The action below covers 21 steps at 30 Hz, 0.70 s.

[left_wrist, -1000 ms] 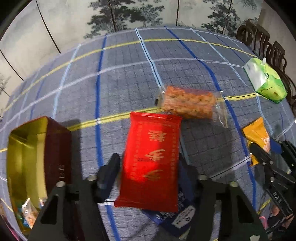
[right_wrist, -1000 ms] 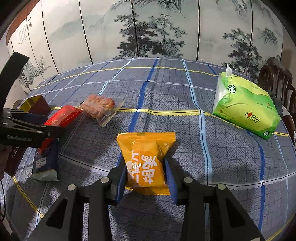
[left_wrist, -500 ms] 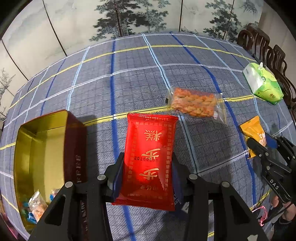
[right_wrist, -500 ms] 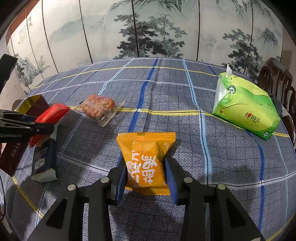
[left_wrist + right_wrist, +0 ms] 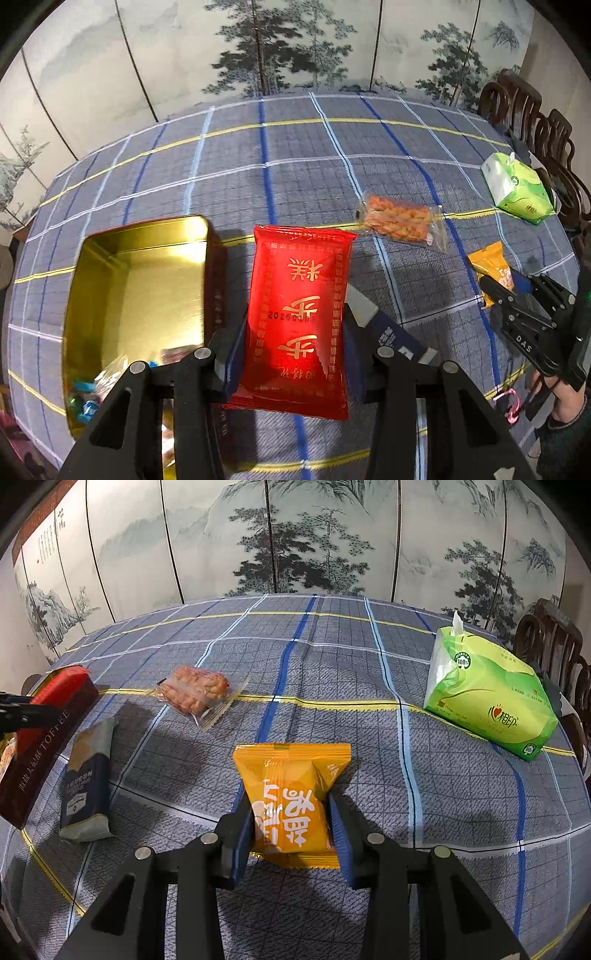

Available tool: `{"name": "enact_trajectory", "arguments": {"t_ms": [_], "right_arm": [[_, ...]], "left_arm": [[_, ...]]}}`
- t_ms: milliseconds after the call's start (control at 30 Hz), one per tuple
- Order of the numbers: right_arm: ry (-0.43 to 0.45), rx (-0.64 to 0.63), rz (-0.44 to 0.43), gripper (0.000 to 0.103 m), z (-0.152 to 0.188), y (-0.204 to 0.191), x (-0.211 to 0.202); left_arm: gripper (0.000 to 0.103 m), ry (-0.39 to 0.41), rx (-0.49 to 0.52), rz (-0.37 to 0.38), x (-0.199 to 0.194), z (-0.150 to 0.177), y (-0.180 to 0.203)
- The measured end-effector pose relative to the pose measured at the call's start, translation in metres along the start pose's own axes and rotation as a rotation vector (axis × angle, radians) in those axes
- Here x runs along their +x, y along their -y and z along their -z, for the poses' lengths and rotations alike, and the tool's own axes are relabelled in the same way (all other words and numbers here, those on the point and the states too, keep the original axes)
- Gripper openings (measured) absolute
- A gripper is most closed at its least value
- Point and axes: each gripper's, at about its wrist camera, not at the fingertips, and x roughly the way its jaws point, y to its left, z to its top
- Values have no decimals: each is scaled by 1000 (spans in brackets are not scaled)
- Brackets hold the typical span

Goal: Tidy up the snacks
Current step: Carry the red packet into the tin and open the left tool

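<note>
left gripper [image 5: 291, 354]: jaws gripping red snack packet [image 5: 299, 314], lifted off desk | toffee tin [image 5: 140, 280] open at 9 o'clock, nearer left | right gripper [image 5: 291, 834]: jaws gripping orange snack packet [image 5: 291, 797]

Left gripper [image 5: 291, 354] fingers clamped on load, angled down; right gripper [image 5: 291, 830] likewise clamped

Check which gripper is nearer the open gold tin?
Left. The left gripper, clamping the red packet, hangs right beside the gold tin; the right gripper grips the orange packet well across the table.
</note>
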Motion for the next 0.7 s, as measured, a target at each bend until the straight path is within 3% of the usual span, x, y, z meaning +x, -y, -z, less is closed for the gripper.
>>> {"name": "enact_trajectory", "arguments": {"t_ms": [700], "right_arm": [[0, -4, 6, 39, -1, -1, 0]], "left_arm": [[41, 13, -185, -97, -42, 43, -90]]}}
